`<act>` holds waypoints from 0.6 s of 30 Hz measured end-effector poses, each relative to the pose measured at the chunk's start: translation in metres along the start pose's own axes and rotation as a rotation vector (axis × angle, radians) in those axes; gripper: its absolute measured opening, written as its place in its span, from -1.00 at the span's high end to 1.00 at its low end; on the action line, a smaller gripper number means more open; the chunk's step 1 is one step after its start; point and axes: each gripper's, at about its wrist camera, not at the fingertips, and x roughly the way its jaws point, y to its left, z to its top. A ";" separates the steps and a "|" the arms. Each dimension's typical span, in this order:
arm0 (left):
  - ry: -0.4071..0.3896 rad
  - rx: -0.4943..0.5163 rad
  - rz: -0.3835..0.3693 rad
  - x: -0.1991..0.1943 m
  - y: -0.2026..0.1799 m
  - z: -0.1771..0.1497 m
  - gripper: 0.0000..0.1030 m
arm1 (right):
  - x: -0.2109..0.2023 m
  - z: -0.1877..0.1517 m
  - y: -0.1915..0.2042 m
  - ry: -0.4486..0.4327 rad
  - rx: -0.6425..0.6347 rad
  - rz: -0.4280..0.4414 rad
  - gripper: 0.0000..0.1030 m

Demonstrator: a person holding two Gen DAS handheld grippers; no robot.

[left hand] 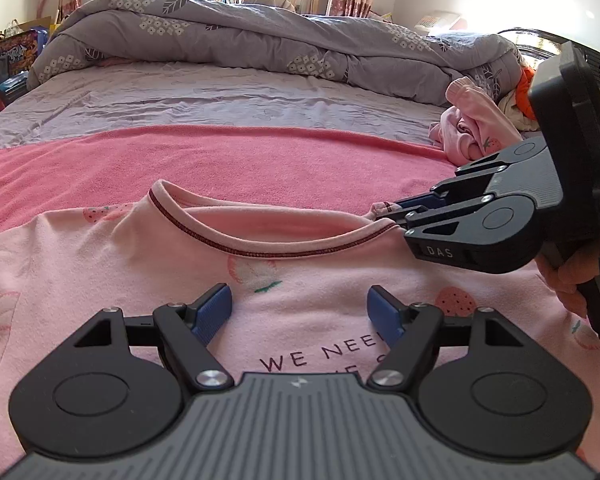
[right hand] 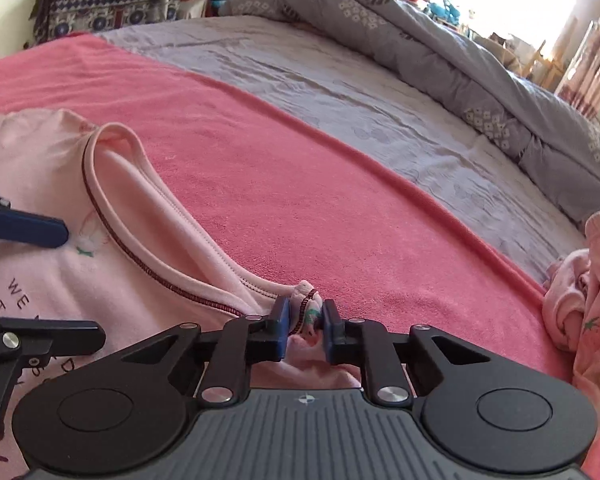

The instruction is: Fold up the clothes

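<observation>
Pink shirt [right hand: 148, 304] shoulder pinched by right gripper [right hand: 306, 320]; left gripper [left hand: 300, 312] spread.

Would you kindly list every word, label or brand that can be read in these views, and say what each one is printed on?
"DAS": on the black body of the right gripper, seen from the left wrist.
"WE NEE", cut off by the left gripper: on the chest of the pink shirt.
"WE" and "TO T", partly hidden: the same print in the right wrist view.
The shirt's lower lines of print are hidden.

Left gripper [left hand: 300, 312] agape; right gripper [right hand: 305, 316] clamped
</observation>
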 end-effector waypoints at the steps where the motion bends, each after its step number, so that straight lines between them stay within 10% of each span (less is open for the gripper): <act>1: 0.000 0.000 0.000 0.000 0.000 0.000 -0.47 | 0.002 0.002 -0.002 0.007 0.013 0.007 0.68; 8: 0.000 -0.003 -0.003 0.000 0.000 0.001 -0.47 | 0.007 0.011 -0.014 0.050 0.093 0.040 0.73; 14: -0.005 -0.007 -0.007 -0.002 0.001 0.000 -0.48 | -0.020 0.012 -0.010 -0.159 0.121 -0.122 0.78; 18: -0.006 -0.007 -0.008 -0.002 0.002 0.000 -0.48 | -0.003 0.018 -0.028 -0.150 0.214 -0.092 0.78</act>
